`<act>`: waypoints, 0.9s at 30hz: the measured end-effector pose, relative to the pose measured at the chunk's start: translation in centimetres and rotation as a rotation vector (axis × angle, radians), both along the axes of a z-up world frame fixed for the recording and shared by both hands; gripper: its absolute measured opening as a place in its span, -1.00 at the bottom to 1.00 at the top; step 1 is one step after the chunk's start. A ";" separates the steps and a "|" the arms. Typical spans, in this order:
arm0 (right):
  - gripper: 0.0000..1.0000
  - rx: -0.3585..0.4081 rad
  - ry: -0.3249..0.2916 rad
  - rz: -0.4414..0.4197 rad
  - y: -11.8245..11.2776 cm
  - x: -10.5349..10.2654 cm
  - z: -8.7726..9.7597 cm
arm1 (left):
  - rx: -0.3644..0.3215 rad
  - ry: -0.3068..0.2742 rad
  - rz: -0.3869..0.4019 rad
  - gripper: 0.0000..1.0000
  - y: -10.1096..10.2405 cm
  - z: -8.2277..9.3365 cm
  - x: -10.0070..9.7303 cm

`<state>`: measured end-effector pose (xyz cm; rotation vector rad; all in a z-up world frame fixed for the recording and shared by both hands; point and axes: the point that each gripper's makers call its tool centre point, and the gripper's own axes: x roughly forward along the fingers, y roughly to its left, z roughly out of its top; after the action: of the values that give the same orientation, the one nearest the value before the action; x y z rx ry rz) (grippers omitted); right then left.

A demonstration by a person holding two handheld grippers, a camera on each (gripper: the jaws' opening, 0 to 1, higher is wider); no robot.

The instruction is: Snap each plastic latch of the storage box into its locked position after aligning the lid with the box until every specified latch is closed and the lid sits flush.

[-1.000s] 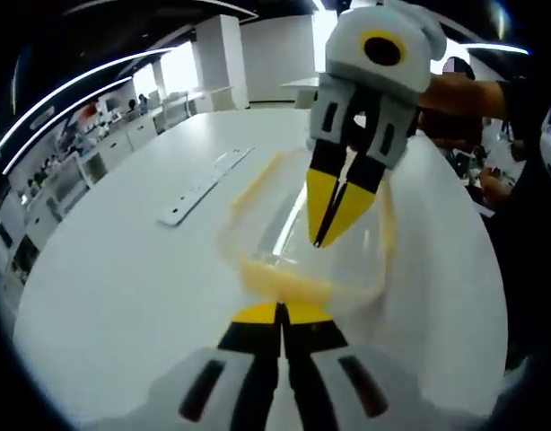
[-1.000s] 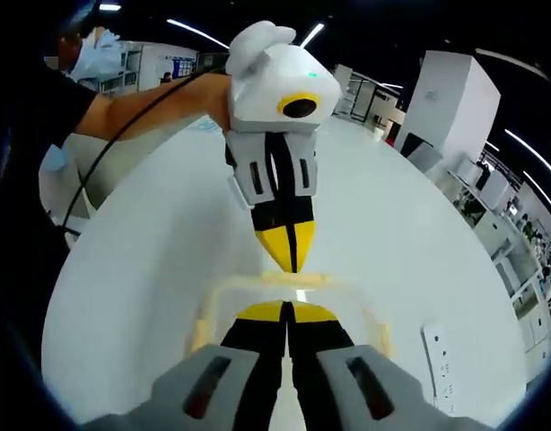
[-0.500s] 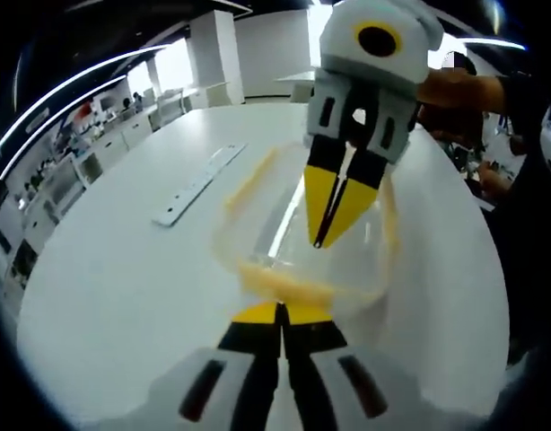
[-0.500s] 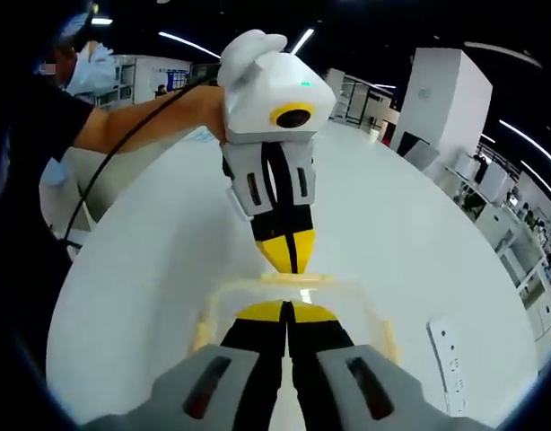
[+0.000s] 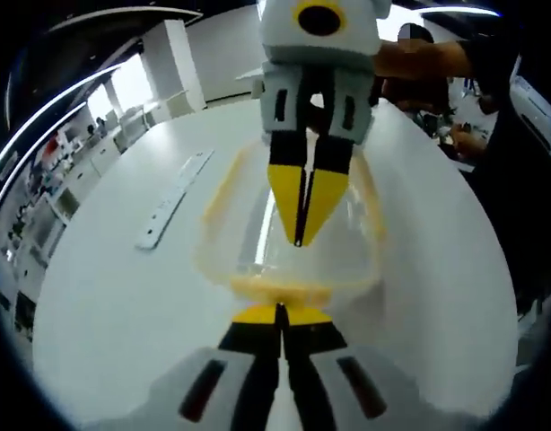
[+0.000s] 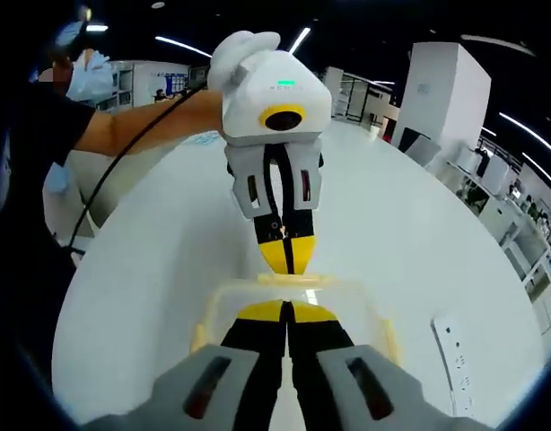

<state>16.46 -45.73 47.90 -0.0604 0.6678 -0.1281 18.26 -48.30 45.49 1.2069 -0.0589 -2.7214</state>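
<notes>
A clear storage box [image 5: 251,244] with a yellow lid rim lies on the white table, just beyond my left gripper [image 5: 280,311]. That gripper is shut, and its yellow tips sit at the near yellow latch [image 5: 277,290]. My right gripper [image 5: 299,240] comes in from the far side, shut, pointing down over the lid's middle. In the right gripper view, my right gripper [image 6: 284,307] is shut above the box [image 6: 240,287]. Opposite it, the left gripper [image 6: 284,268] touches the far yellow edge with its jaws together.
A white power strip [image 5: 170,199] lies on the round white table [image 5: 114,296], left of the box; it also lies at the right in the right gripper view as the power strip [image 6: 455,364]. A person's arm [image 6: 145,117] and a cable reach in. Office furniture stands beyond the table.
The left gripper view has swung, so the box and the right gripper now stand centred and straighter. The left gripper has tipped a little more upright over the box's edge. Both stay shut.
</notes>
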 end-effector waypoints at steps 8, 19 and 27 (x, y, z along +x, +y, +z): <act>-1.00 0.013 -0.026 -0.007 -0.3 0.3 0.0 | 0.031 -0.056 0.000 -1.00 0.0 -0.1 -0.1; -1.00 0.040 -0.073 -0.011 -0.7 0.4 0.0 | 0.067 -0.061 -0.004 -1.00 -0.1 -0.2 -0.3; -1.00 0.058 -0.085 -0.016 -0.6 0.5 0.0 | 0.066 -0.067 -0.031 -1.00 0.2 -0.3 -0.4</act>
<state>16.98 -46.37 47.91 0.0060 0.5867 -0.1263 17.87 -48.14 45.19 1.3262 0.0036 -2.7287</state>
